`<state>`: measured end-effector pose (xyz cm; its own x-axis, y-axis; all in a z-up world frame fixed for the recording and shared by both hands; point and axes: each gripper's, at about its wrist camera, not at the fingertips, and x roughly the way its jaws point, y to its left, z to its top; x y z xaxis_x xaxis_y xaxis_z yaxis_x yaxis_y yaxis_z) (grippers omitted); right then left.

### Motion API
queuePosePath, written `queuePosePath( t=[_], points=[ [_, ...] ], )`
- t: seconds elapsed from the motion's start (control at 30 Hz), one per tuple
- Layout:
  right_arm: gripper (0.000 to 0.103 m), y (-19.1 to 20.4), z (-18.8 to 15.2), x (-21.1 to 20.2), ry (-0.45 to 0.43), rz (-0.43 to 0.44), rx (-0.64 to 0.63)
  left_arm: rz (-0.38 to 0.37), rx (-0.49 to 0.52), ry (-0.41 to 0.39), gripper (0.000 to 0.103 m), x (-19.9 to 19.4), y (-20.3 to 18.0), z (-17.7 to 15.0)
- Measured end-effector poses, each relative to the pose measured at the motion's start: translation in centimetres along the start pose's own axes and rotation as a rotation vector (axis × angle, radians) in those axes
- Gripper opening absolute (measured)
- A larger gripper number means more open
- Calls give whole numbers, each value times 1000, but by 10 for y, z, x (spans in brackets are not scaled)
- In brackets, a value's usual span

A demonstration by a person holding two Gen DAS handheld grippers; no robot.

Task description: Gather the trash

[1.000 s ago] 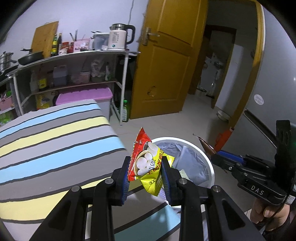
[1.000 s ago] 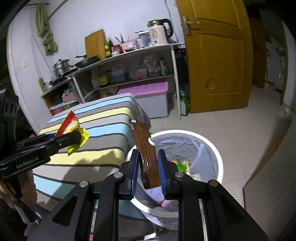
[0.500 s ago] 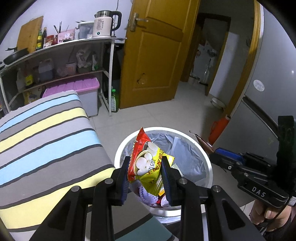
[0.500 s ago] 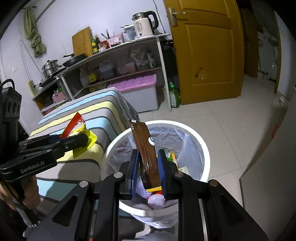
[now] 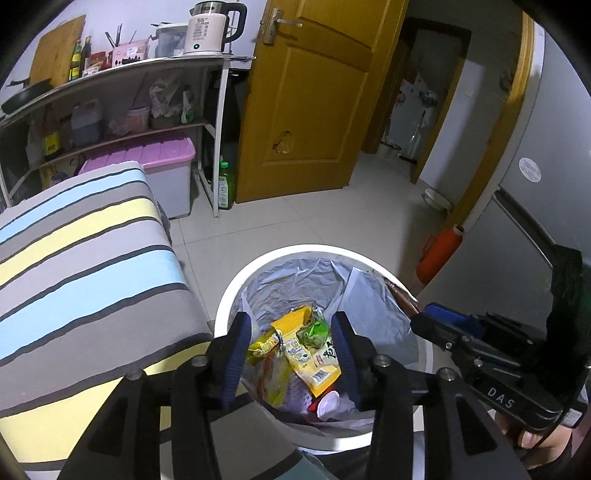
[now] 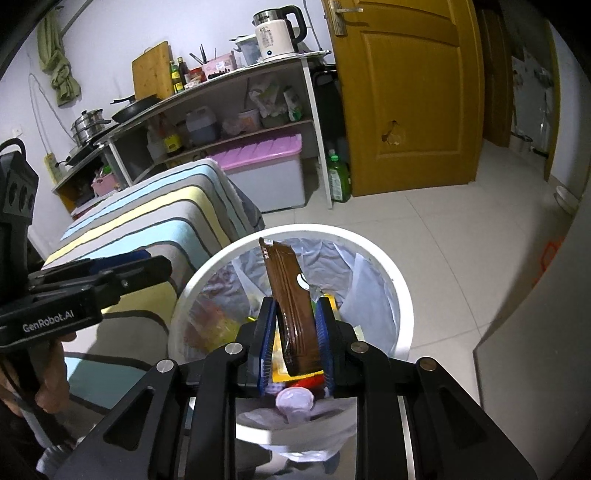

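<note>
Hanging over a white bin with a grey liner: left gripper, fingers spread wide, nothing between them. Right gripper clamped on a brown wrapper, upright, above the bin's middle. Inside the bin: yellow snack packets, a green packet, a pale cup lid. Beside the bin's left rim: striped bedcover. Behind: shelf unit, kettle, pink-lidded box, wooden door.
</note>
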<state>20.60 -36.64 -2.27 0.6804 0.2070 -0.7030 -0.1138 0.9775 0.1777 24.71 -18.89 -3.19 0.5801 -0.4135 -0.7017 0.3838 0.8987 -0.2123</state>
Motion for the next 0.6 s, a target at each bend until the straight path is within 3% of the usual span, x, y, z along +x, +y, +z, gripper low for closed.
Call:
queuePosePath(
  t=[0.13,0.6],
  points=[
    [30,0,-1,-1,-8,3,-5,1,-9,-1,45,-2,1,-2],
    [30,29,-3,-36,-59,10,-49,16,-8,-83,45,-54,4,-12]
  ],
)
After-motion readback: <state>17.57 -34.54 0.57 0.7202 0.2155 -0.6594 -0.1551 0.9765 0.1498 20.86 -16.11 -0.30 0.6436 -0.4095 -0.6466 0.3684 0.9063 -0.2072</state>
